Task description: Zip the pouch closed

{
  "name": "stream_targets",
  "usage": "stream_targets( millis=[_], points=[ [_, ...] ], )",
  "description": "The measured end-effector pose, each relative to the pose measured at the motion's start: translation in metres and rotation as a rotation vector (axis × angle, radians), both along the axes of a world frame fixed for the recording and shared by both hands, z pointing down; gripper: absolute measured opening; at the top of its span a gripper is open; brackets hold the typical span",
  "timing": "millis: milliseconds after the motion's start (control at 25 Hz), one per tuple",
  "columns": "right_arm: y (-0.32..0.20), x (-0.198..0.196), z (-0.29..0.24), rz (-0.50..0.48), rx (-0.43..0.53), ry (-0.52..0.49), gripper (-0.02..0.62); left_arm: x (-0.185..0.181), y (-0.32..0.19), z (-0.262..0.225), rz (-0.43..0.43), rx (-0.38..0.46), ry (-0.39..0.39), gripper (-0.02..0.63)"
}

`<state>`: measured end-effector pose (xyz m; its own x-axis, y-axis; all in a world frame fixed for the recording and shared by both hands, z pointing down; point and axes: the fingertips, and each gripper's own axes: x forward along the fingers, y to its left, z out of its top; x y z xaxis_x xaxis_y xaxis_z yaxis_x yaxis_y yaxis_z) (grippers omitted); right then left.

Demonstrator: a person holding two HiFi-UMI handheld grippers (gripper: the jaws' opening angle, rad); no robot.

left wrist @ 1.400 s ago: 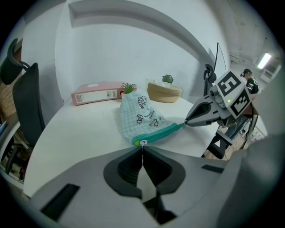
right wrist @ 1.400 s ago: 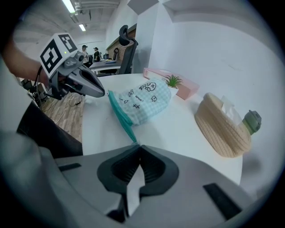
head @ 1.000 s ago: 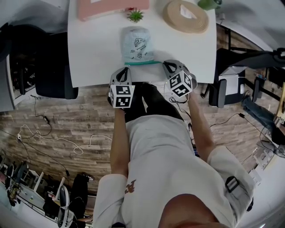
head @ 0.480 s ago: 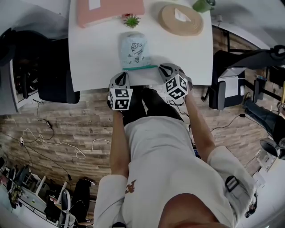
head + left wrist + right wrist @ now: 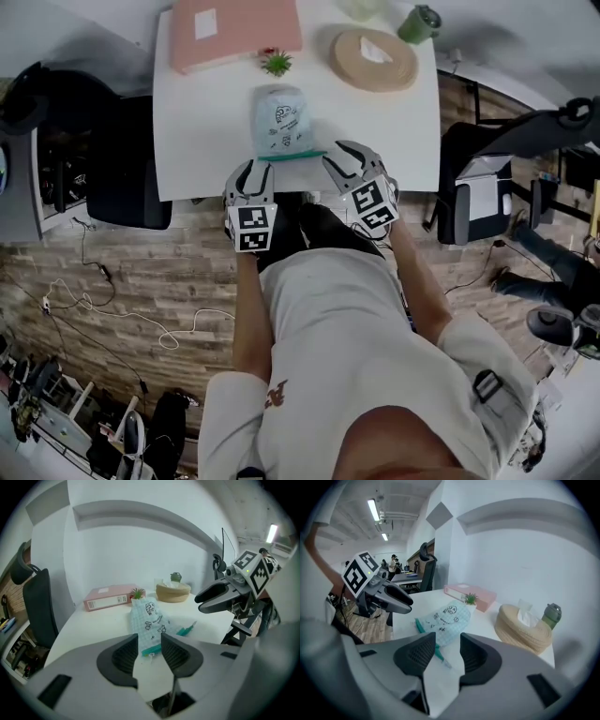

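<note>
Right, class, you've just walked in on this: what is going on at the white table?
A person holds a two-jaw gripper in each hand at the near edge of a white table. A pale blue printed pouch lies there, its teal zipper toward the person. The left gripper and right gripper are near either end of that zipper, jaws opening, nothing gripped. Whether the pouch is fully zipped cannot be told.

Bright, even light; sharp; heavy fisheye at edges.

The left tool [image 5: 255, 167] and right tool [image 5: 341, 156] tilt downward side by side, jaws opening on nothing.
</note>
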<state>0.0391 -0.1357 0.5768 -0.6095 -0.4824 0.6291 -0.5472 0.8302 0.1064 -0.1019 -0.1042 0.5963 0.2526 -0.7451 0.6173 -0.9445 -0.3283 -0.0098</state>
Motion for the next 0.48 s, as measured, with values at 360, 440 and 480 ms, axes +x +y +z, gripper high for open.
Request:
stream_targets(
  millis=[360,440,480],
  points=[
    [-0.024,-0.007,-0.106,0.069,0.204,-0.22,0.232,-0.008,-0.019,-0.104,-0.078,0.256,0.012,0.226],
    [-0.026,-0.007,-0.126,0.072,0.241,-0.254,0.253,-0.009,-0.023,-0.126,-0.09,0.31,0.012,0.241],
    [-0.027,-0.007,-0.135,0.075,0.257,-0.27,0.261,-0.009,-0.025,-0.137,-0.095,0.335,0.013,0.249]
  ],
)
